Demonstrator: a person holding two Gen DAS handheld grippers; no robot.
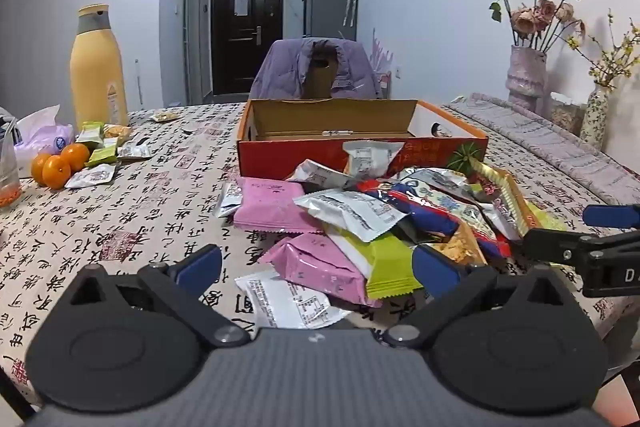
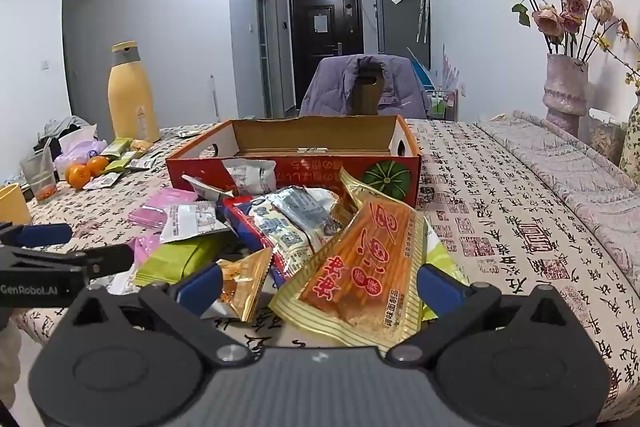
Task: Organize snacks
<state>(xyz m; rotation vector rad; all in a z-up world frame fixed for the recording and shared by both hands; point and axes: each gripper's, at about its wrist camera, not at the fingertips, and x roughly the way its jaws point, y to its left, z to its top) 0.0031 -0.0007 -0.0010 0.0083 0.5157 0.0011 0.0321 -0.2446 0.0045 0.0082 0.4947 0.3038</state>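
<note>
A heap of snack packets lies on the patterned tablecloth in front of an open red cardboard box (image 1: 280,155); I see no packets inside it. My left gripper (image 1: 318,267) is open at the heap's near left side, with a pink packet (image 1: 320,263), a green packet (image 1: 390,263) and a white packet (image 1: 292,305) between its blue fingers, untouched. My right gripper (image 2: 320,287) is open at the heap's near right side, over a large orange-and-gold packet (image 2: 360,267) and a small gold packet (image 2: 240,279). Each gripper shows at the edge of the other's view.
A tall yellow bottle (image 1: 98,67), oranges (image 1: 56,165) and small loose packets sit at the left. A plastic cup (image 2: 40,175) stands near the left edge. A vase of dried roses (image 1: 526,75) and a folded cloth (image 1: 560,147) are at the right. Behind the box is a chair with a purple jacket (image 1: 316,71).
</note>
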